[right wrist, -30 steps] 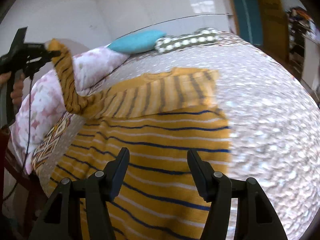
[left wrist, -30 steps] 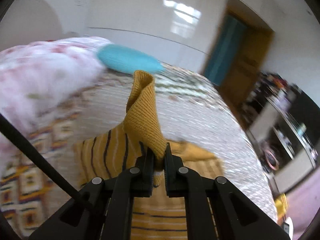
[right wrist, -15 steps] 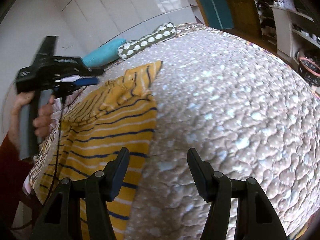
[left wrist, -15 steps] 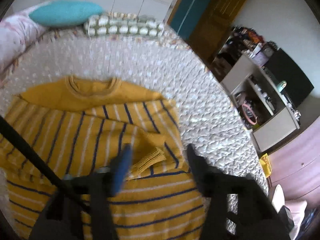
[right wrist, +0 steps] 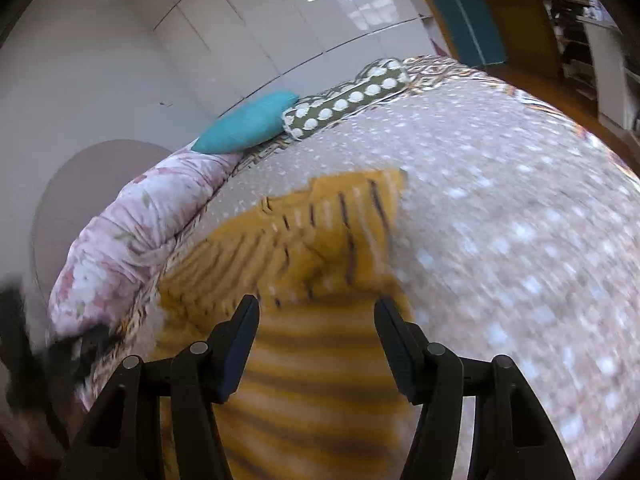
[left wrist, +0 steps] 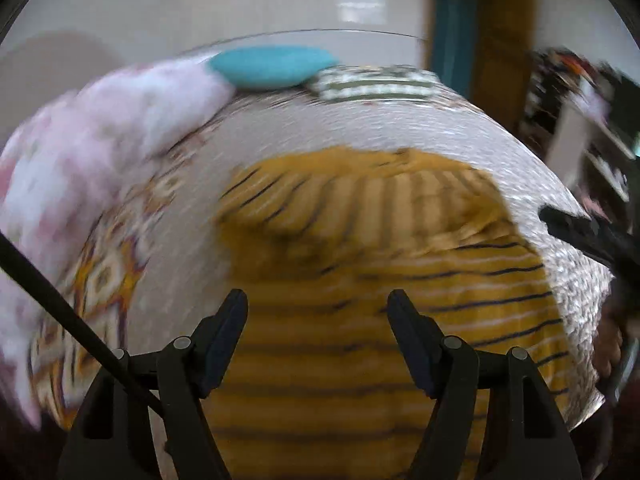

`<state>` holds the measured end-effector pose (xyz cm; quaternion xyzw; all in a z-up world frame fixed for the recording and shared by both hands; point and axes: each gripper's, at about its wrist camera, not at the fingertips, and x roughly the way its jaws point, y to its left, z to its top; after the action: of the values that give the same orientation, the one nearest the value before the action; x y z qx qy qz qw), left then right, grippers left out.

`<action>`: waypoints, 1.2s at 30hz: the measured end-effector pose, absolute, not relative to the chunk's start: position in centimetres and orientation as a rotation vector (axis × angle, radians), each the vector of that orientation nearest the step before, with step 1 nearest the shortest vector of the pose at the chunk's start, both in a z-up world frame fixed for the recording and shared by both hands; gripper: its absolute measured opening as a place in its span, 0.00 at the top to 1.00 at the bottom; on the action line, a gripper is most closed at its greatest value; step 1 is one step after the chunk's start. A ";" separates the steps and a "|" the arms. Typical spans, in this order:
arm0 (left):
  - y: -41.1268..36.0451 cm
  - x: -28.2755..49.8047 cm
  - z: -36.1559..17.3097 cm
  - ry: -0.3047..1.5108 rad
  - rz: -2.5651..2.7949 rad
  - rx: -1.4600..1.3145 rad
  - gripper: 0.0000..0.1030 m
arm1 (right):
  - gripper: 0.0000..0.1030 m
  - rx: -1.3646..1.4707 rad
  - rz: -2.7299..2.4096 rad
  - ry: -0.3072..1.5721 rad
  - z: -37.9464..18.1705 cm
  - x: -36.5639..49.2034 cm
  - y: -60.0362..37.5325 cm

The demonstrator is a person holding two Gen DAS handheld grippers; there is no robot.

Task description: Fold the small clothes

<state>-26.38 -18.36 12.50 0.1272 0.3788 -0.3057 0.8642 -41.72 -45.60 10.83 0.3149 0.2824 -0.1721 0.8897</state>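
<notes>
A mustard sweater with dark and white stripes (left wrist: 380,240) lies flat on the bed, one sleeve folded across its upper part (right wrist: 320,240). My left gripper (left wrist: 315,298) hovers over the sweater's lower half. Its jaws are opening and nothing is between them. My right gripper (right wrist: 316,304) is open and empty above the sweater's right side, near the folded sleeve. In the left wrist view the right gripper (left wrist: 592,236) is a dark blur at the right edge. In the right wrist view the left gripper (right wrist: 24,340) is a blur at the lower left.
The bed has a pale dotted bedspread (right wrist: 500,220). A rolled floral quilt (left wrist: 100,140) runs along its left side. A teal pillow (left wrist: 272,66) and a green spotted pillow (right wrist: 348,96) lie at the head. Shelves (left wrist: 580,120) and a door stand beyond the right side.
The left gripper let go of the sleeve cuff, which now lies across the sweater, and it opened and moved down. The right gripper swung back over the sweater's right side.
</notes>
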 end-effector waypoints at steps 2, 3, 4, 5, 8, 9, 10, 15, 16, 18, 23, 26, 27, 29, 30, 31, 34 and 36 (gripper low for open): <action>-15.3 -26.1 11.8 0.825 -0.602 0.198 0.31 | 0.37 0.677 -0.341 0.619 10.2 -38.8 -46.6; -13.8 -25.8 11.5 0.839 -0.582 0.168 0.31 | 0.37 0.692 -0.340 0.653 9.4 -36.8 -47.1; -12.9 -25.6 11.2 0.847 -0.569 0.149 0.31 | 0.37 0.694 -0.348 0.692 8.7 -35.4 -47.4; -11.8 -25.3 10.9 0.853 -0.553 0.131 0.31 | 0.37 0.687 -0.374 0.736 7.8 -34.0 -47.7; -9.4 -24.5 9.9 0.874 -0.499 0.108 0.31 | 0.79 0.678 -0.448 0.844 5.7 -31.5 -48.0; -9.2 -24.2 9.4 0.884 -0.487 0.099 0.31 | 0.87 0.687 -0.428 0.857 5.3 -31.1 -48.0; -8.6 -23.8 9.0 0.895 -0.477 0.083 0.31 | 0.89 0.693 -0.400 0.848 5.5 -30.9 -47.8; -8.7 -22.7 7.5 0.937 -0.484 0.032 0.31 | 0.90 0.569 -0.511 0.795 7.6 -31.5 -47.9; -8.8 -22.7 7.2 0.944 -0.490 0.029 0.31 | 0.88 0.504 -0.572 0.813 7.7 -31.4 -48.0; -9.2 -23.0 6.8 0.956 -0.505 0.033 0.31 | 0.80 0.443 -0.646 0.861 7.3 -31.8 -48.4; -10.4 -23.2 6.0 0.985 -0.518 0.069 0.31 | 0.56 0.511 -0.570 0.812 8.0 -36.4 -47.4; -10.9 -23.1 5.1 1.003 -0.526 0.075 0.31 | 0.51 0.523 -0.547 0.783 8.2 -39.8 -45.7; -11.2 -23.1 4.7 1.019 -0.527 0.078 0.31 | 0.51 0.537 -0.541 0.779 8.1 -41.2 -45.0; -11.7 -23.2 3.9 1.041 -0.520 0.093 0.31 | 0.51 0.556 -0.539 0.774 7.7 -43.1 -44.3; -12.1 -23.4 3.7 1.040 -0.505 0.111 0.31 | 0.51 0.562 -0.541 0.769 7.6 -44.2 -44.1; -12.3 -23.5 3.6 1.034 -0.495 0.125 0.31 | 0.51 0.570 -0.547 0.761 7.5 -45.3 -43.8; -12.7 -24.1 4.1 1.029 -0.491 0.130 0.31 | 0.51 0.604 -0.566 0.720 7.3 -48.0 -42.9; -12.9 -24.5 4.6 1.031 -0.503 0.100 0.31 | 0.51 0.628 -0.562 0.698 7.2 -49.1 -42.7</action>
<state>-24.53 -12.87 4.65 0.0473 0.4877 -0.2376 0.8387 -49.07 -42.74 7.18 0.2984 0.3317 -0.2671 0.8542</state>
